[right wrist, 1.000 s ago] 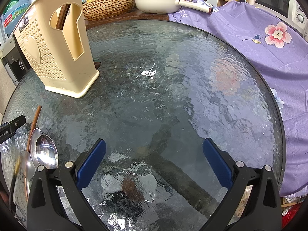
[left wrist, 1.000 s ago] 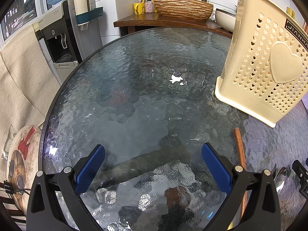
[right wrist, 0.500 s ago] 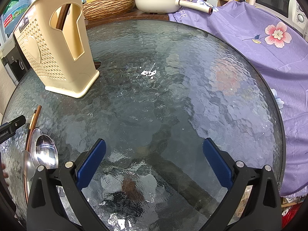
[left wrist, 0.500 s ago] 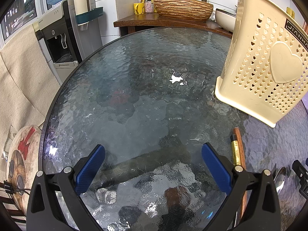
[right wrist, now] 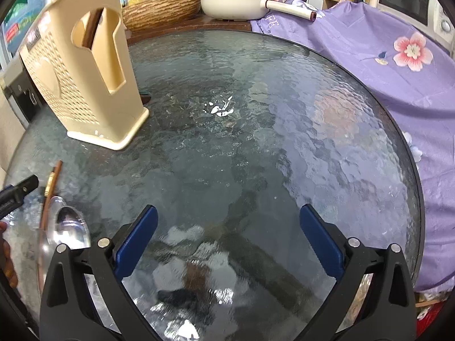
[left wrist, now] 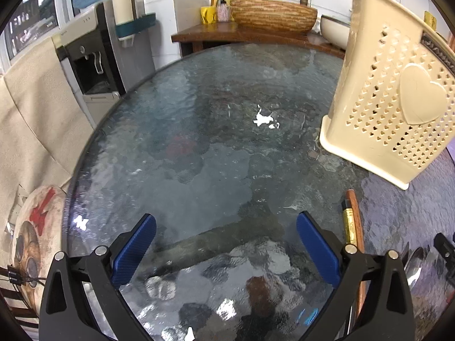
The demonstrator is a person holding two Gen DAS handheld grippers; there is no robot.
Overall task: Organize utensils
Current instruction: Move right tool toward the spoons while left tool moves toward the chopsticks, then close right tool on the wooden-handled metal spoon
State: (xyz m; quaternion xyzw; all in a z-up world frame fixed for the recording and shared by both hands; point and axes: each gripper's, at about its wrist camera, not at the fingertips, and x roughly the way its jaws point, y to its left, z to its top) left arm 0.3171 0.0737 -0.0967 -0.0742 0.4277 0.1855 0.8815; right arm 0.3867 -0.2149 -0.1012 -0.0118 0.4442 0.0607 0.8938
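Right gripper (right wrist: 229, 236) jaws spread over glass table (right wrist: 256, 156); spoons (right wrist: 68, 227) lie left, near cream holder (right wrist: 85, 85).

Surface: round textured glass table (left wrist: 199, 156).
Resting on it: cream utensil holder (left wrist: 398, 108), chopsticks (left wrist: 352, 221), spoons (right wrist: 69, 227).

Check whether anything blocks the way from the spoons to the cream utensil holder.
Nothing visible does. Bare glass table lies between the spoons and the utensil holder; both grippers are open and empty.

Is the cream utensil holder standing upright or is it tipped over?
Upright. The cream utensil holder stands on its flat base on the glass table, opening upward, with a brown stick standing inside.
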